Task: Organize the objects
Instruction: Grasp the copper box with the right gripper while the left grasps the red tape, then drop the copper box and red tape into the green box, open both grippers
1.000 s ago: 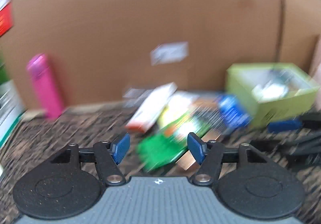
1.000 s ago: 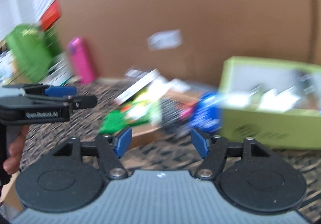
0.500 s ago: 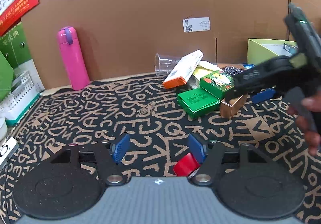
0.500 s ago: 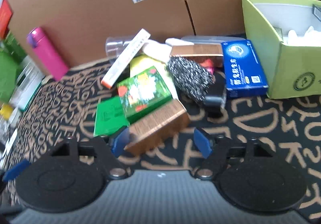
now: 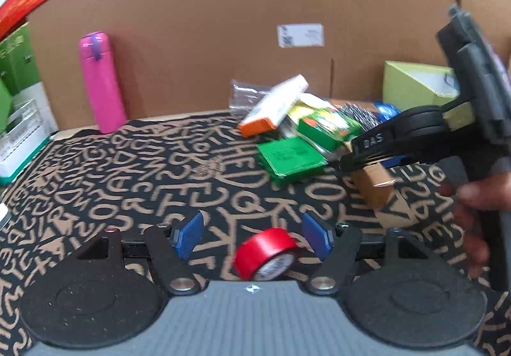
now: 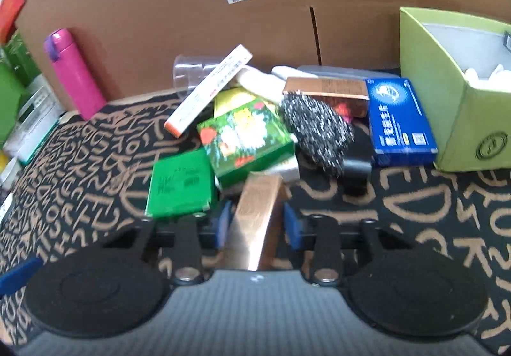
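A copper-coloured box (image 6: 255,222) lies near the front of a cluttered pile on a black mat (image 6: 431,212) patterned with tan letters, caught between the blue pads of the right gripper (image 6: 257,225), whose jaws have just been closing on it. The box's near end runs in under the gripper's body; its far end rests against a floral green box (image 6: 246,139). Left of that lies a flat green packet (image 6: 182,183), and behind it a long white carton with an orange end (image 6: 207,91) leans on a clear plastic cup (image 6: 191,71). A steel scouring pad (image 6: 316,129) sits right of the floral box, with a blue box (image 6: 399,119) beyond it, just beside a lime-green bin (image 6: 463,119) at the far right. A pink bottle (image 6: 75,75) stands upright at the far left against a cardboard wall (image 6: 159,4).

The left gripper (image 5: 252,238) hovers with its jaws spread wide and released, having just been opening, over a red tape roll (image 5: 265,253) that lies tilted on the mat between the pads, touching neither. A hand (image 5: 472,206) grips the right tool's handle at that view's right edge.
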### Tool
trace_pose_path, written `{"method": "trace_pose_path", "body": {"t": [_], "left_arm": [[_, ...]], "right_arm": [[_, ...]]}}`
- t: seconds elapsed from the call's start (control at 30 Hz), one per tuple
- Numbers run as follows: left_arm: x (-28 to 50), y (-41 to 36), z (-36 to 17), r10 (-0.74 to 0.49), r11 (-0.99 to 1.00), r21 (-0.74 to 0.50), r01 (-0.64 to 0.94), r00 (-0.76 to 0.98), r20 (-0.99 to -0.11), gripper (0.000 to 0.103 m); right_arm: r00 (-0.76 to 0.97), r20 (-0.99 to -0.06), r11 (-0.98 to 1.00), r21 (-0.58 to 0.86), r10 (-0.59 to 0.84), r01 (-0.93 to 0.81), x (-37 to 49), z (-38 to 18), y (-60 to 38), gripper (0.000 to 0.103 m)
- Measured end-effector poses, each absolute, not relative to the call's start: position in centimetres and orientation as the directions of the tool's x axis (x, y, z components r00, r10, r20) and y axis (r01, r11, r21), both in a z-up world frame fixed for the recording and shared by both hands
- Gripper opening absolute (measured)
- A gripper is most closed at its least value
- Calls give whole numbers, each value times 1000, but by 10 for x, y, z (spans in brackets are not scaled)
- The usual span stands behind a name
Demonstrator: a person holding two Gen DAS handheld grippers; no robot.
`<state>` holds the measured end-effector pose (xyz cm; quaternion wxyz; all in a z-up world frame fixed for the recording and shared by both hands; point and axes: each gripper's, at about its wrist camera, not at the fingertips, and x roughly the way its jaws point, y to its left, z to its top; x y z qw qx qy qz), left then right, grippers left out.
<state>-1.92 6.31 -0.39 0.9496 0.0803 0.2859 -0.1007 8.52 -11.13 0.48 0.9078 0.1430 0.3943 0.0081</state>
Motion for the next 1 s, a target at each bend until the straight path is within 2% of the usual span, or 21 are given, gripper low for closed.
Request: {"method": "trace_pose_path", "body": {"t": [0.07,0.23,0.3,0.33,0.37,0.43,0.5,0.53,0.63,0.87,1.0], "left_arm": [[-17,56,-9,-132,968,104,228,816,-562,72],[-9,46,-19,-113,966,122,229,796,-595,72],[-7,45,-22,-106,968,119,220,791,-602,61],[-5,45,-24,-105,969,117,219,788,-607,50],[-4,44,-26,-99,968,122,218,785,-612,50],[-3,44,-26,-102,969,121,217,791,-604,50],[-2,43,-25,-105,970,113,217,786,-609,50],[-2,43,-24,-113,971,100,219,782,-613,50],[-6,42,-18,-140,971,66,228,773,-619,50],[-14,11,10,-194,954,80,290,795,-574,50],[-7,-28,36,-264,931,74,357,800,-538,50]], "right_arm": [[680,-717,956,283,153,83,76,1,-117,24],[690,-702,969,249,175,8,53,2,-121,25],[687,-699,971,234,196,-39,46,3,-122,31],[694,-693,973,225,195,-49,44,4,-123,40],[698,-690,976,213,189,-54,43,4,-124,43],[696,-691,976,205,194,-69,44,1,-128,43],[696,-691,979,177,195,-98,45,1,-128,37],[698,-691,981,163,188,-103,44,2,-127,24],[701,-684,978,181,202,-106,39,3,-129,24],[753,-622,968,237,213,-78,14,26,-159,24],[801,-575,969,247,165,-22,1,53,-203,24]]}}
